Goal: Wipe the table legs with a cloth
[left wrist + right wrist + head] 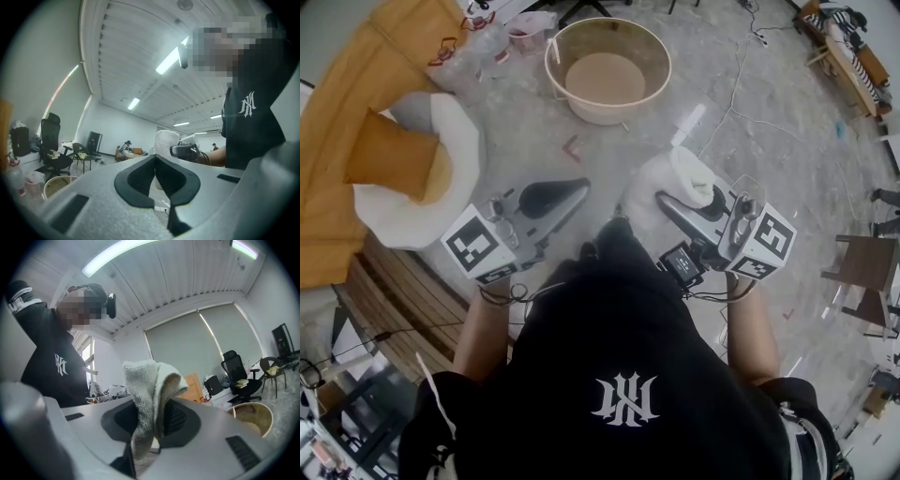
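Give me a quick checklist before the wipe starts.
1. Grip on cloth by right tongs: ok, clamped between them.
2. left tongs free: ok, shut with nothing between them.
3. Contact between cloth and a table leg: not ok, cloth is held up in the air.
4. Target table leg in view: cannot tell.
5. tub on the floor apart from both tongs: ok.
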